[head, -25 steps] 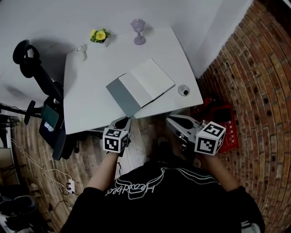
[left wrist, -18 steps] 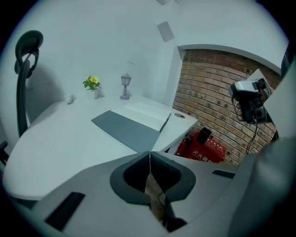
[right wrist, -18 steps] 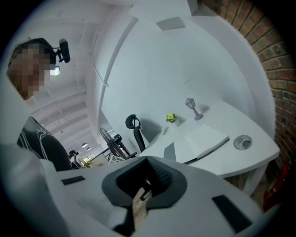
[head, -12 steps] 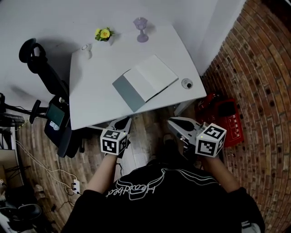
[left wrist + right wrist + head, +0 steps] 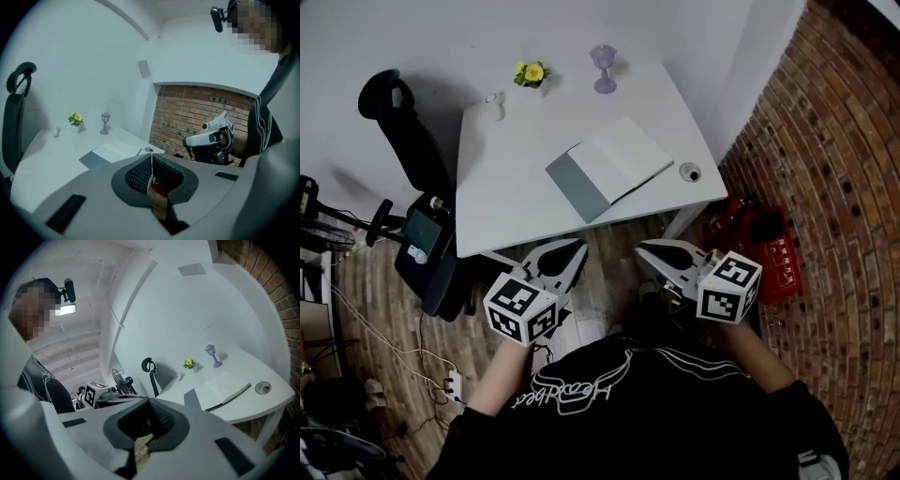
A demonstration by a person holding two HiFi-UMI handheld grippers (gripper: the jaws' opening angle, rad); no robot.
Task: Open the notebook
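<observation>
The notebook (image 5: pixel 614 169) lies open on the white table (image 5: pixel 506 202), its grey cover flat to the left and a blank white page facing up. It also shows in the left gripper view as the notebook (image 5: pixel 112 151) and in the right gripper view as the notebook (image 5: pixel 220 390). Both grippers hang over the wooden floor in front of the table, well short of the notebook. My left gripper (image 5: pixel 567 253) is shut with nothing in it, its jaws meeting (image 5: pixel 151 161). My right gripper (image 5: pixel 652 253) is also shut and empty (image 5: pixel 149 416).
At the table's far edge stand a purple goblet (image 5: pixel 603 67), a yellow flower pot (image 5: pixel 531 73) and a small white item (image 5: pixel 494 101). A small round object (image 5: pixel 690 172) lies near the right corner. An office chair (image 5: pixel 412 159) stands left, a red item (image 5: pixel 759 248) by the brick wall.
My left gripper has risen toward the camera and tilted. The right gripper shifted slightly. The table and notebook look smaller and farther right in the head view; the notebook itself lies unchanged.
</observation>
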